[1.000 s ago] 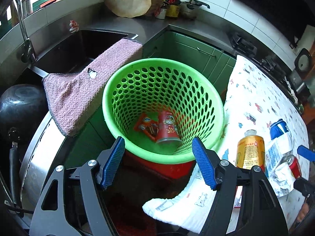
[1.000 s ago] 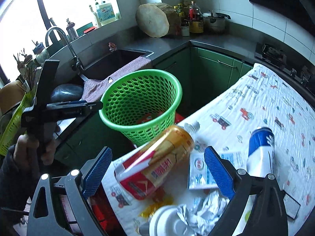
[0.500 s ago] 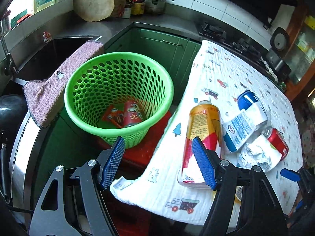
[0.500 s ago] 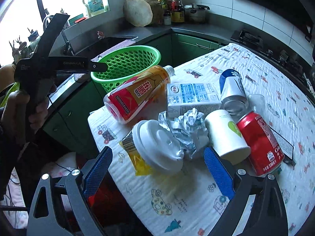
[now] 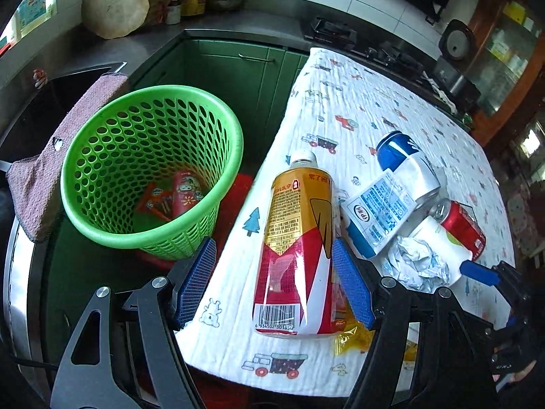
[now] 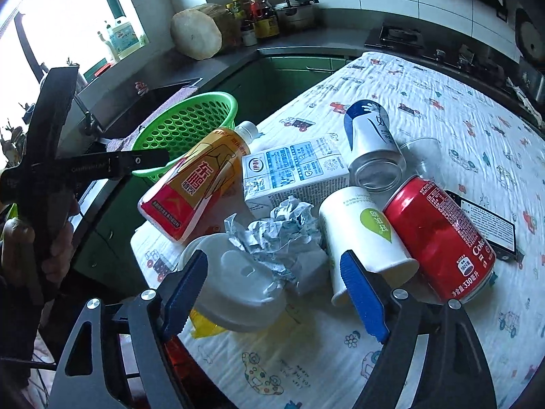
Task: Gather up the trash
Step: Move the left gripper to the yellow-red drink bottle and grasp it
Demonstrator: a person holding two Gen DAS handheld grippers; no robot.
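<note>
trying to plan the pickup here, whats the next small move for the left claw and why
Probably ease the left claw down and close it on the yellow and red bottle. The bottle lies on the tablecloth between the open pads, which do not press on it yet, and the green basket stands close beside the table.

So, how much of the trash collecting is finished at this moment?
Done: a red can and an orange wrapper lie in the green perforated basket. In hand: nothing; the left gripper straddles the yellow-red plastic bottle, jaws open. Left: milk carton, crumpled foil, red cola can, paper cup.
</note>
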